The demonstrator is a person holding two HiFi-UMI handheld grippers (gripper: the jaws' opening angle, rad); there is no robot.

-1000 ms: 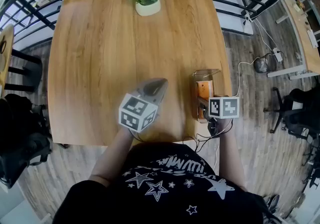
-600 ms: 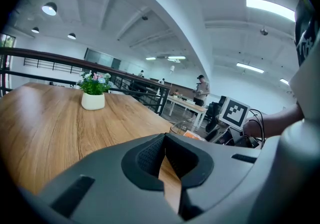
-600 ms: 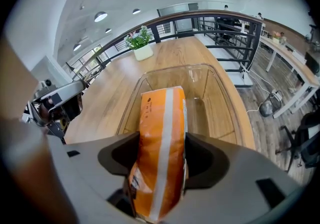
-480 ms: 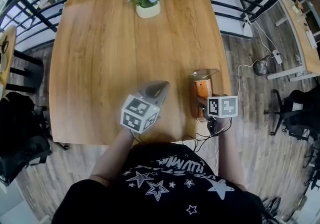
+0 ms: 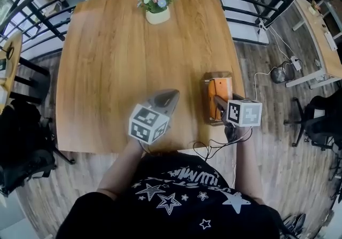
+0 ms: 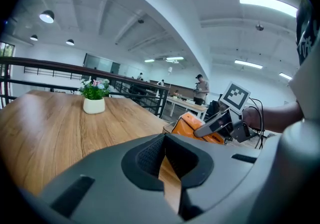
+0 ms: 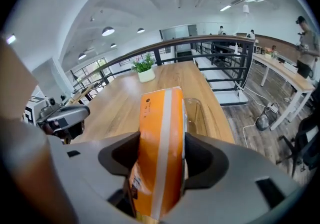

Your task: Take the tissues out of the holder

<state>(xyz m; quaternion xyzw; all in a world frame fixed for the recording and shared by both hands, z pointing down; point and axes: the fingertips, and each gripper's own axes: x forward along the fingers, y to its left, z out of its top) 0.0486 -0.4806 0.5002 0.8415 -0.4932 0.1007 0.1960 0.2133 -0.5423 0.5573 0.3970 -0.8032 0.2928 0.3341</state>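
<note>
Right claw (image 7: 159,157) grips orange tissue pack (image 7: 160,118), clear holder (image 7: 198,114) beside.

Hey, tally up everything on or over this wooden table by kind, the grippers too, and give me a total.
Grey two-jaw grippers: 2, the left gripper and the right gripper
Orange tissue pack with a white stripe: 1
Clear plastic holder: 1
White pot of flowers: 1
Total: 5
</note>
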